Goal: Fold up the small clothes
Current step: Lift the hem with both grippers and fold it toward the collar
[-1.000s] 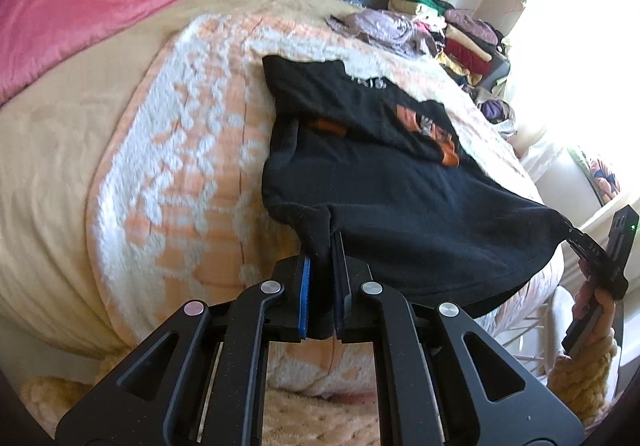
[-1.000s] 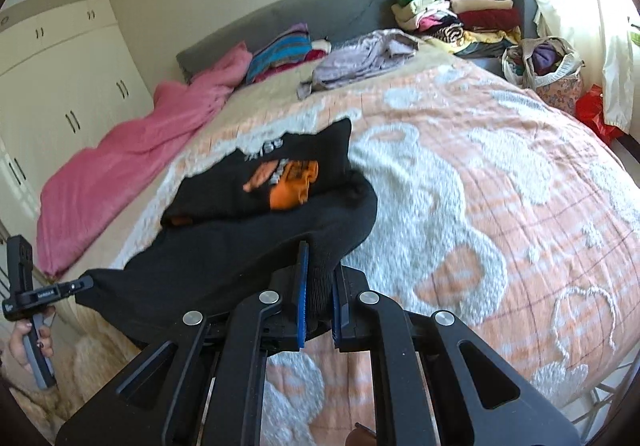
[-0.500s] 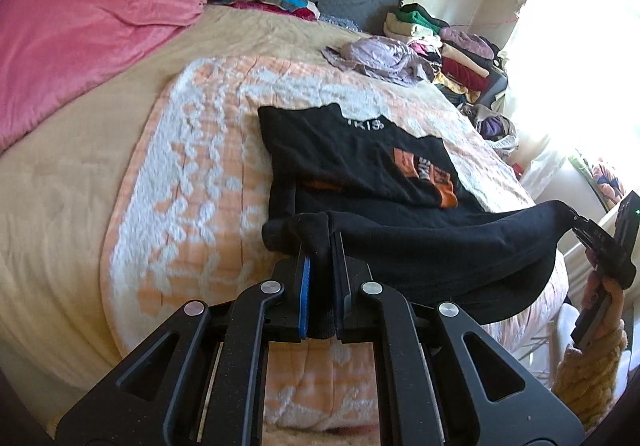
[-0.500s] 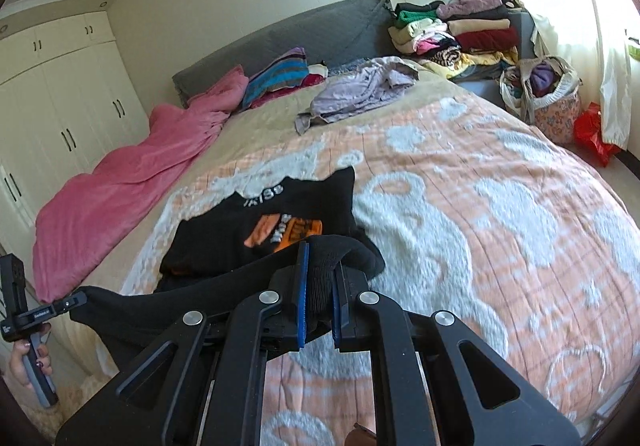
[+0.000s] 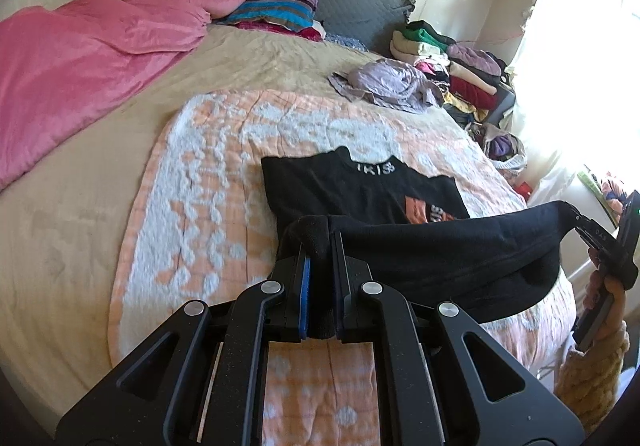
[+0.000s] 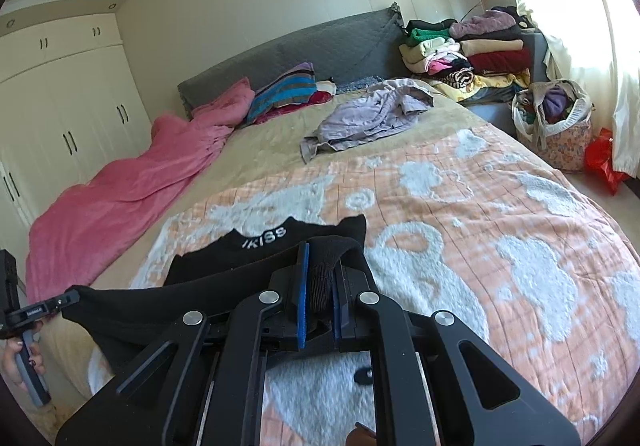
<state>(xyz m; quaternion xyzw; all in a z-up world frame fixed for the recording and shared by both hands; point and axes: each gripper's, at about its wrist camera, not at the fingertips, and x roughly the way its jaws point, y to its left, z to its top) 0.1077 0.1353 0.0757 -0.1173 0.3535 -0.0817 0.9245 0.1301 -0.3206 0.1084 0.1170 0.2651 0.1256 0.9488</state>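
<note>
Black cotton T-shirt [image 5: 360,190] with orange print lay on the bed's peach-and-white quilt [image 5: 208,182], its hem clamped in the left tool [image 5: 319,258] and right tool [image 6: 319,278]; uneven carrying forward risked a crooked fold.

The lifted hem of the black shirt [image 5: 440,254] covers most of its orange print [image 5: 428,211], so the design can't be read. The neck lettering [image 5: 374,167] is partly lost in the fold. Contents of the bag [image 6: 554,118] are too jumbled to tell.
</note>
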